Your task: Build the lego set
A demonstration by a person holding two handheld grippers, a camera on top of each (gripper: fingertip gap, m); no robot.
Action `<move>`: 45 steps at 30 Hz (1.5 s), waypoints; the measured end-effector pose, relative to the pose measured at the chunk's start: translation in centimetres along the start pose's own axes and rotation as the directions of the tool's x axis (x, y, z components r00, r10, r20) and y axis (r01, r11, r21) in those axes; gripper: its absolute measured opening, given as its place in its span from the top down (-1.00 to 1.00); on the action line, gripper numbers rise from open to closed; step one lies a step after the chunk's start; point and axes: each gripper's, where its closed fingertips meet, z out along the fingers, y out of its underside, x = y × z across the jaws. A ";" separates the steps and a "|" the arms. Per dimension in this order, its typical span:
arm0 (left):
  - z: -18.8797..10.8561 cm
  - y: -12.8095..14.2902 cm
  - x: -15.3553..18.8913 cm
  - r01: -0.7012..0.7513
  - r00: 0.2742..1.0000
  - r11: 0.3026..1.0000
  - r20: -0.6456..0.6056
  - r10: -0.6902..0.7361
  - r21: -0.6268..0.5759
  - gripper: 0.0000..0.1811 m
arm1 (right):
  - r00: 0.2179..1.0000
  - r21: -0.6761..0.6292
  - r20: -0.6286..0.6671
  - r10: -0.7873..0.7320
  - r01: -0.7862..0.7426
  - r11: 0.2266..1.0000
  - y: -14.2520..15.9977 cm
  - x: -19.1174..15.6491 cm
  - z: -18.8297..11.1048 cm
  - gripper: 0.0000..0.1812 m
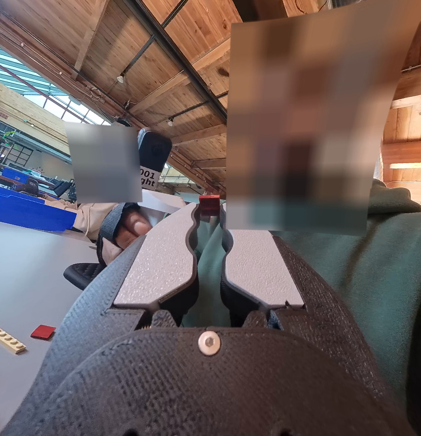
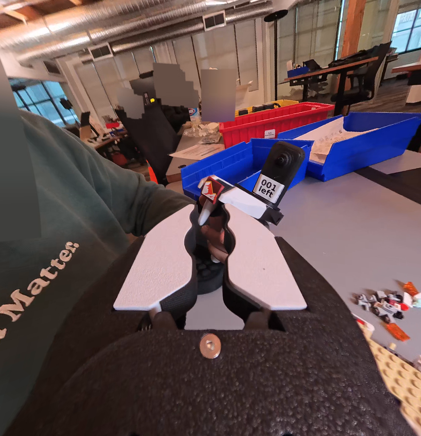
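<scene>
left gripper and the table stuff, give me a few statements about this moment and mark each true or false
1. The left gripper holds a small red piece at its fingertips. True.
2. The right gripper holds a tan plate. False: nothing is seen between its fingers, and the tan plate lies on the grey table.
3. Both grippers are lifted above the table. True.
4. A red tile lies flat on the table near the tan plate. True.
5. The small pile of loose pieces sits inside a blue bin. False: it lies on the bare table, apart from the blue bin.
</scene>
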 end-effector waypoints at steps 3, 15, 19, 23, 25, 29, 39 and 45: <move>0.0 0.0 -0.1 -0.007 1.000 1.000 0.007 0.007 0.001 0.83 | 0.999 0.017 0.018 0.040 -0.041 0.999 0.0 -0.2 0.1 0.80; -0.1 0.1 -0.4 -0.065 0.997 0.998 0.047 0.065 -0.010 0.82 | 0.985 0.052 0.055 0.166 -0.169 0.984 -0.2 -0.1 0.1 0.81; -0.2 0.1 -0.7 -0.081 0.994 0.997 0.070 0.082 -0.014 0.82 | 0.981 0.068 0.059 0.183 -0.187 0.980 -0.4 0.0 -0.2 0.82; -0.2 0.1 -1.0 -0.094 0.991 0.995 0.090 0.096 -0.023 0.82 | 0.976 0.088 0.076 0.202 -0.208 0.974 -0.9 0.0 -0.5 0.84; -0.2 0.2 -1.0 -0.098 0.990 0.995 0.096 0.100 -0.026 0.82 | 0.978 0.079 0.072 0.194 -0.199 0.977 -0.8 0.1 -0.6 0.85; -0.2 0.3 -1.1 -0.102 0.989 0.994 0.101 0.105 -0.034 0.82 | 0.977 0.079 0.058 0.206 -0.210 0.975 -0.6 0.5 -0.6 0.85; -0.3 0.2 -1.3 -0.113 0.986 0.993 0.119 0.116 -0.031 0.83 | 0.978 0.068 0.041 0.206 -0.209 0.976 -0.2 0.8 -0.4 0.84; -0.4 0.2 -1.7 -0.127 0.980 0.991 0.147 0.132 -0.043 0.82 | 0.987 0.053 -0.012 0.158 -0.157 0.986 0.1 1.0 -0.5 0.83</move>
